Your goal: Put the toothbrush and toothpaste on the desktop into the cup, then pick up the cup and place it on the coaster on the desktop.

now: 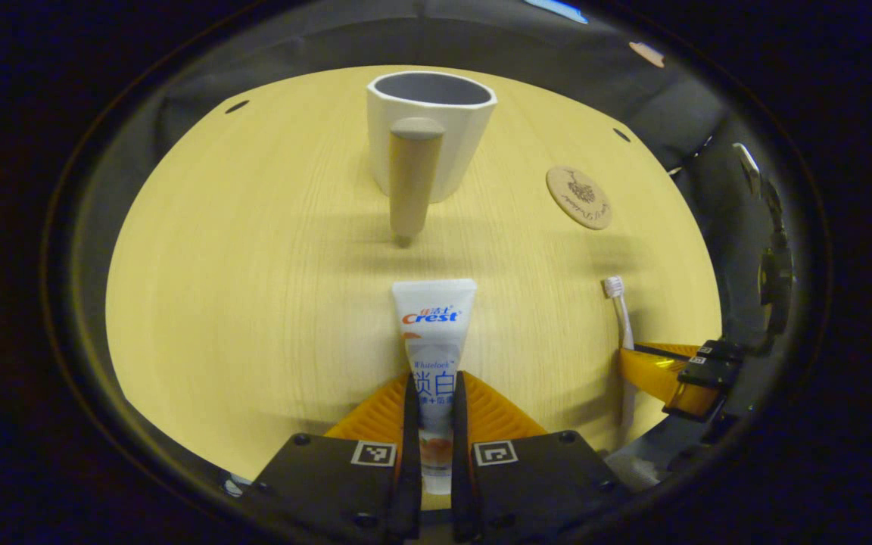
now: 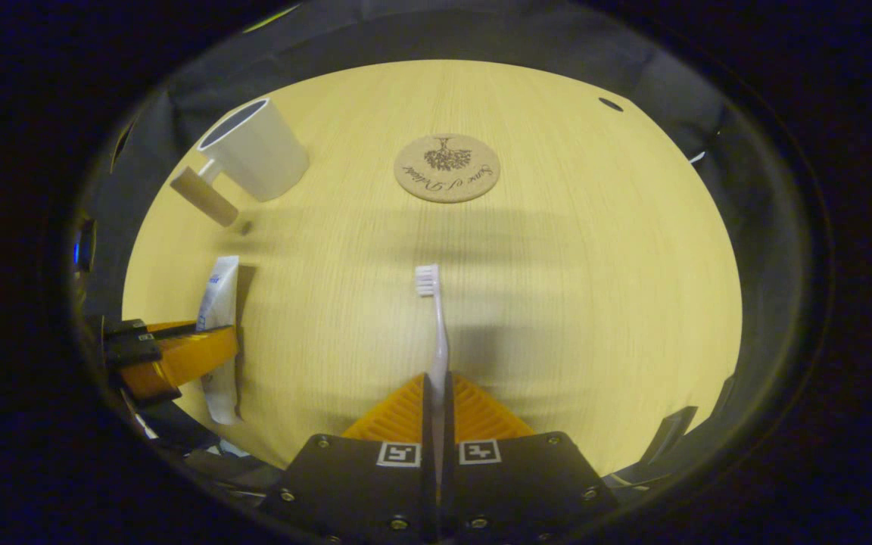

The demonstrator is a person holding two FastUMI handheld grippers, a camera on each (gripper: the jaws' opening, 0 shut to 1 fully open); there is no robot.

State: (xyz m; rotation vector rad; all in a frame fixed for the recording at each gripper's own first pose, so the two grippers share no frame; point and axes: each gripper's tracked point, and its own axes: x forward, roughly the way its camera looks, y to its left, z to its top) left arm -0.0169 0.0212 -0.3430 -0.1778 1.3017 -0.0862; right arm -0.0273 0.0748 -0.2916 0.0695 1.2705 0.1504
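A white toothpaste tube lies lengthwise between the fingers of my left gripper, which is shut on its lower half. My right gripper is shut on the handle of a pale toothbrush, bristles pointing away from me. The white cup with a wooden peg handle stands upright straight beyond the tube. The round cork coaster lies flat past the toothbrush head. In the right gripper view the cup is far left, with the tube and left gripper below it.
The light wooden desktop is round-edged with small dark holes near its far rim. Black cloth surrounds it. In the left gripper view the right gripper holds the toothbrush at the right, with the coaster beyond.
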